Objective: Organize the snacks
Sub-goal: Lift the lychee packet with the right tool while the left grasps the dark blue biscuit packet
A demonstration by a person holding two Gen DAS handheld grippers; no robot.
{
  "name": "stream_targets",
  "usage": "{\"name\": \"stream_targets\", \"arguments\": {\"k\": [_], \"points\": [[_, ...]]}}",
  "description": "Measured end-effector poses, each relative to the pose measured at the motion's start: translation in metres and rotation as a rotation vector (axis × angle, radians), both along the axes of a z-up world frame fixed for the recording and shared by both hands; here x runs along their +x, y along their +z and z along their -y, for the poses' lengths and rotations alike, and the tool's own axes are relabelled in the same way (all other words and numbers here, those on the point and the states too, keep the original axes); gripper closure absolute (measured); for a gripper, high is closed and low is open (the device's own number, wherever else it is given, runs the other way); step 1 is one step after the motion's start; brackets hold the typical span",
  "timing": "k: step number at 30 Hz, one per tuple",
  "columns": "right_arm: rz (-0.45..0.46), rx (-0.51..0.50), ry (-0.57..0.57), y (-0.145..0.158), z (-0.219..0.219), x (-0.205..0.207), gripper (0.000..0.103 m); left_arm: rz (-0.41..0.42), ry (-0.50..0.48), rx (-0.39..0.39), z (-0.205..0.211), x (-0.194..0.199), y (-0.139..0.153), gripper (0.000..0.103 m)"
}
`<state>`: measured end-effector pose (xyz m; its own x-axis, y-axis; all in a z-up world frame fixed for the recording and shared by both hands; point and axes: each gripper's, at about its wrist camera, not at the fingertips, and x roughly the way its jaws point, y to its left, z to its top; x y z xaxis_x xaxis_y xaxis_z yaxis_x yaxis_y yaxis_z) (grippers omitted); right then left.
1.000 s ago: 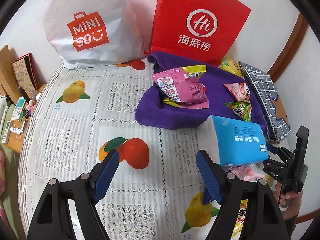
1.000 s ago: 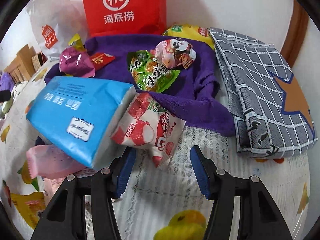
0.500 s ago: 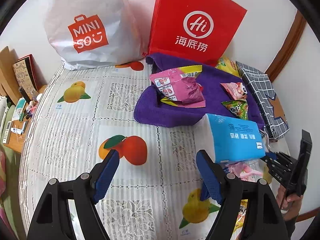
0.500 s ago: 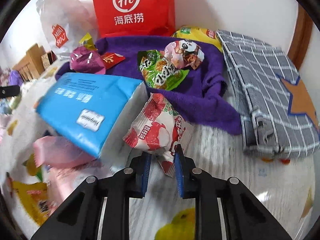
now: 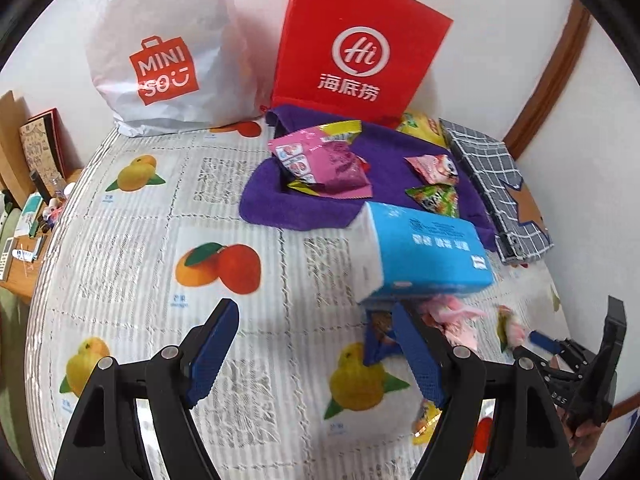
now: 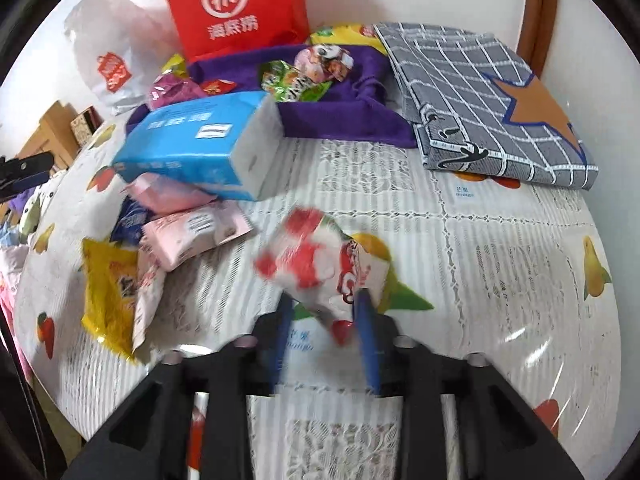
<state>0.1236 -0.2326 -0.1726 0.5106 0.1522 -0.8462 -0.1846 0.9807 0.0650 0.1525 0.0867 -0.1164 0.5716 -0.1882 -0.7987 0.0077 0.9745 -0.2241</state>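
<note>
My right gripper (image 6: pixel 324 312) is shut on a red-and-white snack packet (image 6: pixel 320 268) and holds it above the fruit-print tablecloth (image 6: pixel 500 272). In the left wrist view this gripper (image 5: pixel 536 340) shows at the far right with the packet (image 5: pixel 508 326). My left gripper (image 5: pixel 312 344) is open and empty over the table. A purple towel (image 5: pixel 304 208) holds a pink packet (image 5: pixel 324 160), a green packet (image 5: pixel 436 200) and a panda packet (image 5: pixel 434 168). Loose snacks (image 6: pixel 188 232) lie by a blue tissue pack (image 6: pixel 200 148).
A white Miniso bag (image 5: pixel 160 52) and a red paper bag (image 5: pixel 356 48) stand at the back by the wall. A folded grey checked cloth (image 6: pixel 488 96) lies at the back right. A yellow packet (image 6: pixel 108 292) lies near the table's left edge.
My right gripper closed on the red-and-white packet, then lifted it and pulled it back away from the tissue pack and towel. The left gripper stayed open and drew back slightly.
</note>
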Motion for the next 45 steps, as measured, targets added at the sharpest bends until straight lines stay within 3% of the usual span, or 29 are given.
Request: {"name": "stream_targets", "arguments": {"k": [1, 2, 7, 10, 17, 21, 26, 27, 28, 38, 45], "points": [[0.026, 0.005, -0.002, 0.004, 0.001, -0.007, 0.036, 0.004, -0.004, 0.002, 0.001, -0.004, 0.001, 0.025], [0.058, 0.018, -0.004, 0.009, 0.002, -0.014, 0.033, 0.006, -0.005, 0.003, 0.002, -0.007, 0.001, 0.025], [0.177, 0.02, 0.031, 0.025, -0.004, -0.028, 0.026, 0.014, 0.002, -0.003, 0.001, -0.018, 0.004, 0.025], [0.146, 0.039, 0.022, 0.02, -0.008, -0.012, 0.026, 0.014, -0.001, -0.002, 0.003, -0.022, 0.004, 0.025], [0.064, 0.106, -0.112, -0.011, 0.008, 0.023, 0.026, 0.003, 0.01, 0.016, 0.003, -0.024, 0.002, 0.025], [0.008, 0.137, -0.114, -0.027, 0.009, 0.031, 0.029, -0.015, 0.023, 0.017, 0.001, -0.019, -0.004, 0.025], [0.078, -0.014, -0.081, -0.033, -0.012, 0.027, 0.032, -0.03, 0.017, 0.005, 0.008, -0.013, -0.016, 0.025], [0.091, -0.018, -0.077, -0.034, -0.014, 0.027, 0.038, -0.032, 0.008, 0.003, 0.011, -0.012, -0.018, 0.025], [0.103, -0.014, -0.077, -0.034, -0.013, 0.026, 0.047, -0.034, -0.005, 0.002, 0.014, -0.011, -0.02, 0.025], [0.158, 0.082, -0.055, -0.029, 0.0, 0.017, 0.056, -0.082, -0.118, -0.007, 0.059, 0.012, -0.048, 0.025], [0.132, 0.15, -0.052, -0.032, 0.007, 0.022, 0.057, -0.148, -0.146, -0.023, 0.087, 0.029, -0.08, 0.026]]}}
